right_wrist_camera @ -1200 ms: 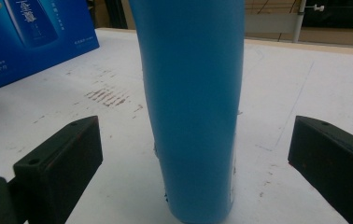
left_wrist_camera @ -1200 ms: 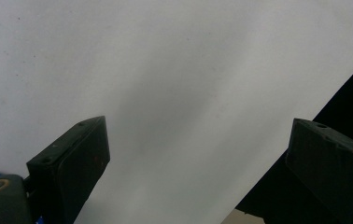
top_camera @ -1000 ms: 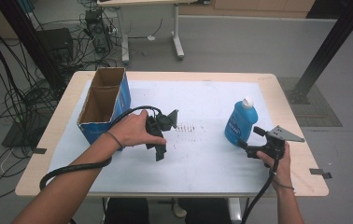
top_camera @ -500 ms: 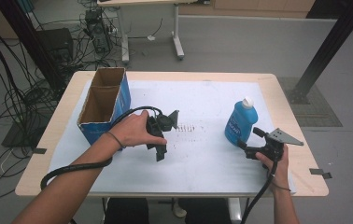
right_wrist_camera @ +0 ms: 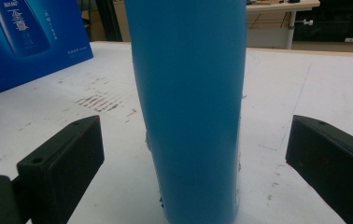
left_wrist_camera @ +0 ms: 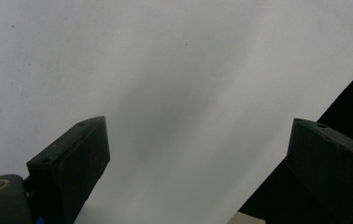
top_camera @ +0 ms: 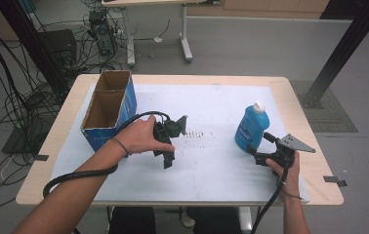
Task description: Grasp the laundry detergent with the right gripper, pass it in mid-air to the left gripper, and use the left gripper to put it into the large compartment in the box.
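Right gripper view puts one blue bottle (right_wrist_camera: 191, 107) upright between the right gripper's (right_wrist_camera: 195, 163) wide-spread jaws, neither pad touching it, with the printed side of a blue box (right_wrist_camera: 27, 42) behind the bottle. High view adds the bottle's white cap and that one cardboard box (top_camera: 109, 109) well left of the bottle (top_camera: 252, 127). Left gripper (left_wrist_camera: 198, 168), between box and bottle, gapes wide over bare white table cover (left_wrist_camera: 174, 70), holding nothing.

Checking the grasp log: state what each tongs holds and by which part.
Nothing is held. The right tongs stand open either side of the blue bottle, not touching it. The left tongs are open over the white table cover.
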